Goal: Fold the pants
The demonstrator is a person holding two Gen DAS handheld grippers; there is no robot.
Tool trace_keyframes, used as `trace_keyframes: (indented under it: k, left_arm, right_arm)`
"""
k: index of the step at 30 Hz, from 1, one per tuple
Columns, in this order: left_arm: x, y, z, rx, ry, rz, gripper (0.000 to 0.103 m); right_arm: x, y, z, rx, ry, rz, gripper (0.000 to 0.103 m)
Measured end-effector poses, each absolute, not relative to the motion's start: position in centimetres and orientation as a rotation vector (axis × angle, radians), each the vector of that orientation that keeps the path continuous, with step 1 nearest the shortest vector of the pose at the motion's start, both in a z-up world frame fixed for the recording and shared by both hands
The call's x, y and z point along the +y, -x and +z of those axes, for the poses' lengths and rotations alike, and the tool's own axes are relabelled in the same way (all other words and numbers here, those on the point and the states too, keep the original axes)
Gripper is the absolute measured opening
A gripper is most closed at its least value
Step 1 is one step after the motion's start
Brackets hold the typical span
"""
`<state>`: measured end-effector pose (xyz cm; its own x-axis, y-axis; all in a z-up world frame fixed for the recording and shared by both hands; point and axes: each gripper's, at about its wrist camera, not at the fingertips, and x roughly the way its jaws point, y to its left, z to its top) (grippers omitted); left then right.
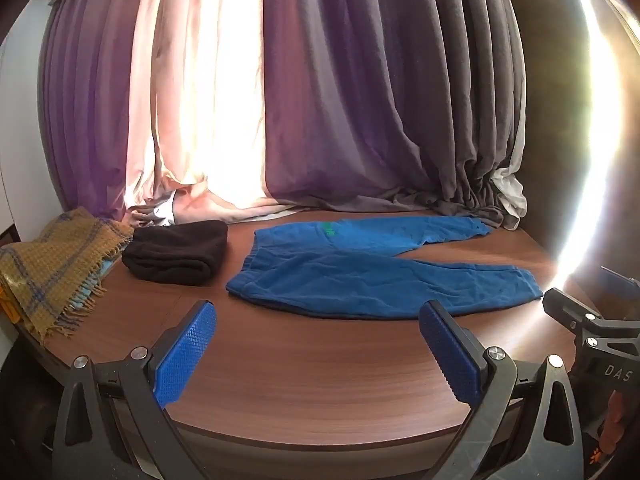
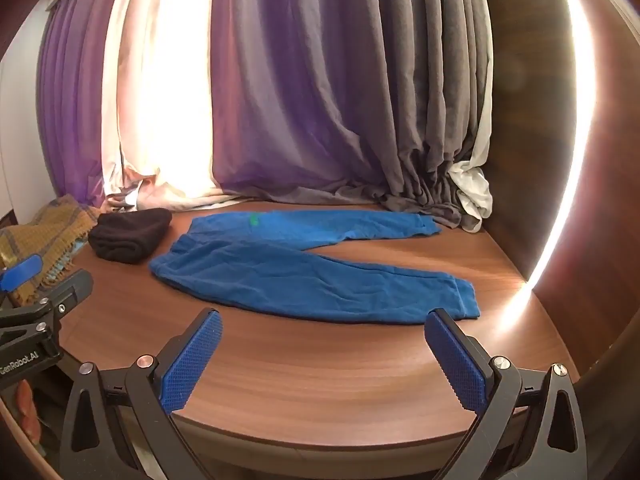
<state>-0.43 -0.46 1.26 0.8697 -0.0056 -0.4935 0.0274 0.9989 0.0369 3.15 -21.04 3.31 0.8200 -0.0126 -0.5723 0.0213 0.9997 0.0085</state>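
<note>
1. Blue pants [image 1: 360, 276] lie spread flat on the wooden worktop [image 1: 320, 368], waistband to the left, both legs running right and splayed apart at the cuffs.
2. A small green mark [image 2: 253, 220] shows near the waistband on the far leg.
3. Left claw [image 1: 320, 356] hovers over the near worktop edge, jaws spread wide, nothing between them, short of the pants.
4. Right claw [image 2: 326, 360] likewise gapes wide and empty, just before the near leg.
5. A folded dark cloth [image 1: 176, 252] sits just left of the waistband; a mustard plaid blanket [image 1: 52, 264] lies further left.
6. Purple-grey curtains [image 1: 360, 100] hang behind, bunching on the worktop's far edge.
</note>
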Motion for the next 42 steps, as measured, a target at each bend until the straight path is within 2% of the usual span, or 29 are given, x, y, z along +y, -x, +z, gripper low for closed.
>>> trace_keyframes:
  k: [42]
  left_arm:
    - [-0.4,1.6,2.8,0.453,-0.045,-0.029,0.103]
  right_arm:
    - [-22.7,-2.0,5.2,0.560,-0.011,-0.038,0.103]
